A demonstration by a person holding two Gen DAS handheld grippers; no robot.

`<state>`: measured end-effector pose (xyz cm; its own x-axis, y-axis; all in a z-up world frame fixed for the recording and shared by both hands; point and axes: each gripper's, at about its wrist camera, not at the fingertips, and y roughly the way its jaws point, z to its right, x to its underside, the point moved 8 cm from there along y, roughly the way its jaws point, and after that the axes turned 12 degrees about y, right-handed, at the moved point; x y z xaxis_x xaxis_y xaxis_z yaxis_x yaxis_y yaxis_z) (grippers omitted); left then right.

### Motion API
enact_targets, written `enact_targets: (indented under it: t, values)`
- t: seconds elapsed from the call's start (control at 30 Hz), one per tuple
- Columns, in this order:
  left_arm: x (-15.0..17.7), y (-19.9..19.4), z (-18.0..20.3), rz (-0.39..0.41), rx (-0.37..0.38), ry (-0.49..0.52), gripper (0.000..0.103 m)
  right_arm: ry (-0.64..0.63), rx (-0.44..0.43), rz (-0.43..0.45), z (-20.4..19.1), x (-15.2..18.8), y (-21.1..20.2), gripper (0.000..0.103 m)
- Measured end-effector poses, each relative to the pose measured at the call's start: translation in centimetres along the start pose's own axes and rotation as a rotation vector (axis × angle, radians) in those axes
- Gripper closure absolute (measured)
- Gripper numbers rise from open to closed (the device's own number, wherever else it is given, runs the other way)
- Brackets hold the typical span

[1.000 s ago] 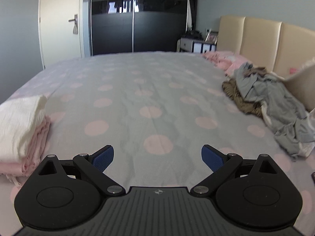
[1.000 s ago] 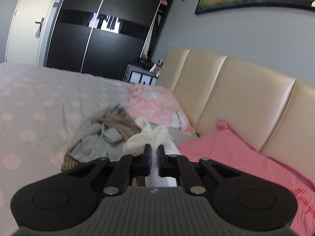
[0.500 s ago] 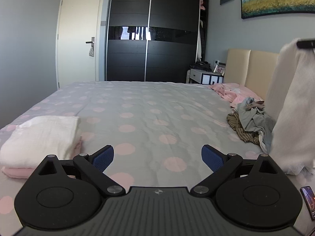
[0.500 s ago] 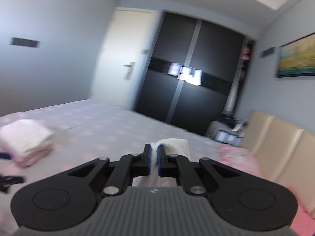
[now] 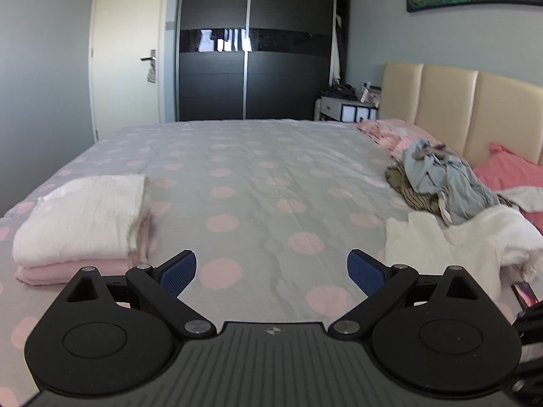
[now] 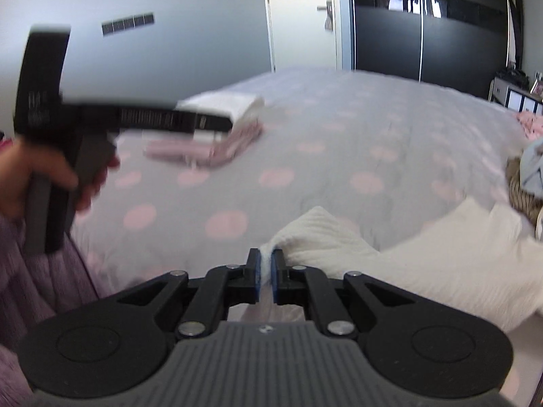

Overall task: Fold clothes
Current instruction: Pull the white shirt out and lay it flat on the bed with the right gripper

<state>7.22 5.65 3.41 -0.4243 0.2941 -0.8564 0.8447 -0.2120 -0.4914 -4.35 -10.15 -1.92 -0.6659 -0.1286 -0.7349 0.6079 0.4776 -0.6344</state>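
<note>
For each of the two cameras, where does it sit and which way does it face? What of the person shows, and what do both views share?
Left wrist: sits on the left gripper, open and empty, looking across the bed toward the wardrobe; no body part shows.
Right wrist: sits on the right gripper, shut on the white garment, facing the bed's far corner and door; the left hand shows.
Shared: folded stack, white garment, clothes pile.
</note>
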Motion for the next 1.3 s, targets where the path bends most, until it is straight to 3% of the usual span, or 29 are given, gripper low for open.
enact_targets:
  t: [0.1,0.23,0.47,0.77,0.9,1.07,1.3]
  values:
    - [0.9,0.4,1.9,-0.029,0.054,0.029,0.005,-0.005,0.024,-0.058,0.7,1.9,0.4,0.084]
    - [1.5,1.2,4.6,-0.060,0.120,0.058,0.005,-0.005,0.032,-0.048,1.8,1.8,-0.6,0.068]
    - [2.6,2.5,8.4,-0.104,0.201,0.102,0.005,0.010,0.114,-0.012,5.5,1.2,-1.6,0.059]
    - [1.9,4.4,11.7,-0.123,0.250,0.145,0.006,0.109,0.323,-0.051,14.7,1.8,-2.1,0.058]
    - [1.1,5.6,12.7,-0.123,0.266,0.147,0.006,0.090,0.422,-0.040,20.0,0.4,-3.3,0.055]
    - [0.4,7.2,13.9,-0.123,0.277,0.167,0.005,0.038,0.613,-0.030,27.7,-1.1,-5.5,0.047]
    - [0.2,9.7,14.2,-0.150,0.252,0.181,0.005,-0.024,0.844,-0.038,36.9,-1.1,-7.6,0.046]
